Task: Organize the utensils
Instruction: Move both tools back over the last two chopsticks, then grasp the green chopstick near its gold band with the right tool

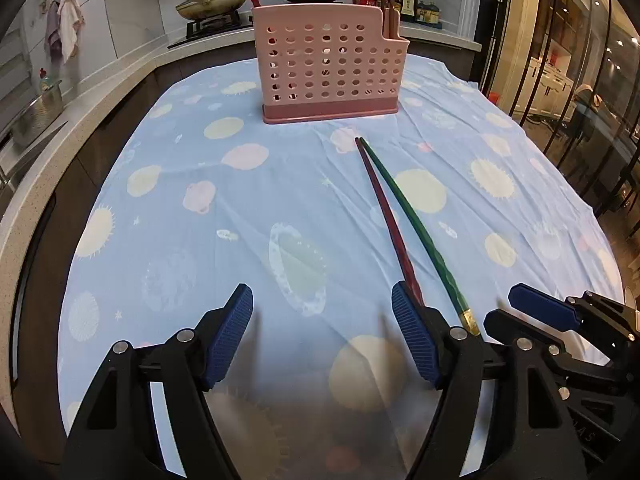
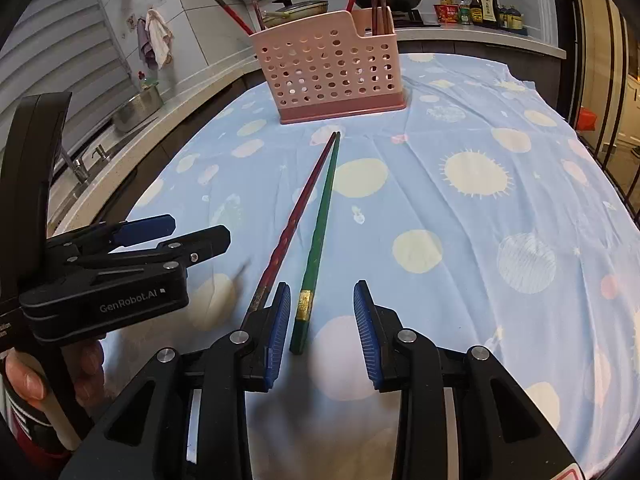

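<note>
A red chopstick [image 1: 384, 208] and a green chopstick [image 1: 408, 208] lie side by side on the blue patterned cloth [image 1: 200, 240], tips toward the pink perforated holder [image 1: 328, 68]. My left gripper [image 1: 322, 300] hovers open just left of their thick ends, the red one running under its right finger. In the right wrist view, my right gripper [image 2: 322, 296] is open with the butt of the green chopstick [image 2: 316, 248] lying between its pads, untouched. The red chopstick [image 2: 296, 208] passes outside its left finger. The holder [image 2: 336, 72] has several chopsticks standing in it.
The left gripper [image 2: 196, 230] sits close on the right gripper's left, held by a hand [image 2: 28, 380]. Behind the table are a counter with a stove and pans [image 1: 212, 0], sauce bottles [image 2: 480, 4] and a sink with a steel pot [image 2: 136, 108]. Glass doors stand on the right.
</note>
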Available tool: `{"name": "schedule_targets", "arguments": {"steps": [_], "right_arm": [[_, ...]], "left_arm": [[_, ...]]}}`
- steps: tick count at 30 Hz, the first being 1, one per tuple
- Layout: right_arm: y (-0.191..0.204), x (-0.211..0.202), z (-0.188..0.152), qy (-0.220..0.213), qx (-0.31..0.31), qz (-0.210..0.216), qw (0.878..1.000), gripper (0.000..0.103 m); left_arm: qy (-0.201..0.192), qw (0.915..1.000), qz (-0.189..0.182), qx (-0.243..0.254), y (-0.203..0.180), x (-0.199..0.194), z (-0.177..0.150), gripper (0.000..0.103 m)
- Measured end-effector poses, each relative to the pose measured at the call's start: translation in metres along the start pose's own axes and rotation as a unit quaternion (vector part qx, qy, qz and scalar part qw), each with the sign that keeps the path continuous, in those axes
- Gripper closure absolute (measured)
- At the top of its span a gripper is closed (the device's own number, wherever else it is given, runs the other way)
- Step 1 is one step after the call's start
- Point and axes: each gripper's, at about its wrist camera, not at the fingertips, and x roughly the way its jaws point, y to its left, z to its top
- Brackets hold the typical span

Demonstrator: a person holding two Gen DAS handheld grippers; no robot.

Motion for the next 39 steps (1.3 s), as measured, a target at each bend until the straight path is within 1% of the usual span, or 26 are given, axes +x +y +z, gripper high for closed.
{"name": "schedule_targets", "arguments": {"steps": [4, 6, 8, 13, 16, 19, 21, 24, 32, 39], "right_arm": [[0.006, 0.004, -0.005, 0.005, -0.008, -0.002, 1.0, 0.07], [0.007, 0.006, -0.006, 0.007, -0.01, -0.003, 1.0, 0.07], [0.008, 0.009, -0.007, 0.011, -0.009, -0.002, 1.0, 0.07], [0.01, 0.011, -0.009, 0.009, -0.016, -0.011, 1.0, 0.071], [0.01, 0.011, -0.01, 0.007, -0.021, -0.017, 1.0, 0.074], [0.009, 0.011, -0.012, 0.005, -0.027, -0.028, 0.999, 0.082], [0.009, 0.011, -0.013, 0.003, -0.032, -0.035, 0.999, 0.089], [0.005, 0.009, -0.014, 0.002, -0.031, -0.038, 0.999, 0.096], [-0.009, 0.003, -0.016, -0.006, -0.015, -0.044, 0.999, 0.096], [-0.022, -0.004, -0.016, -0.01, 0.002, -0.051, 0.999, 0.096]], "left_arm": [[0.013, 0.9999, 0.0, -0.005, 0.001, 0.003, -0.011, 0.034], [0.017, 0.9998, 0.002, -0.007, 0.001, 0.004, -0.015, 0.031], [0.015, 0.9999, 0.004, -0.006, 0.0, 0.003, -0.018, 0.026], [0.017, 0.9998, 0.011, -0.002, -0.003, 0.003, -0.02, 0.026], [0.02, 0.9998, 0.007, -0.005, -0.002, 0.004, -0.021, 0.026], [0.021, 0.9998, 0.003, -0.002, -0.005, 0.005, -0.021, 0.024], [0.02, 0.9998, 0.002, 0.003, -0.007, 0.005, -0.022, 0.023], [0.021, 0.9998, -0.001, 0.006, -0.011, 0.005, -0.022, 0.023], [0.023, 0.9996, -0.01, 0.009, -0.017, 0.004, -0.022, 0.021], [0.026, 0.9989, -0.033, 0.021, -0.03, 0.005, -0.023, 0.021]]}}
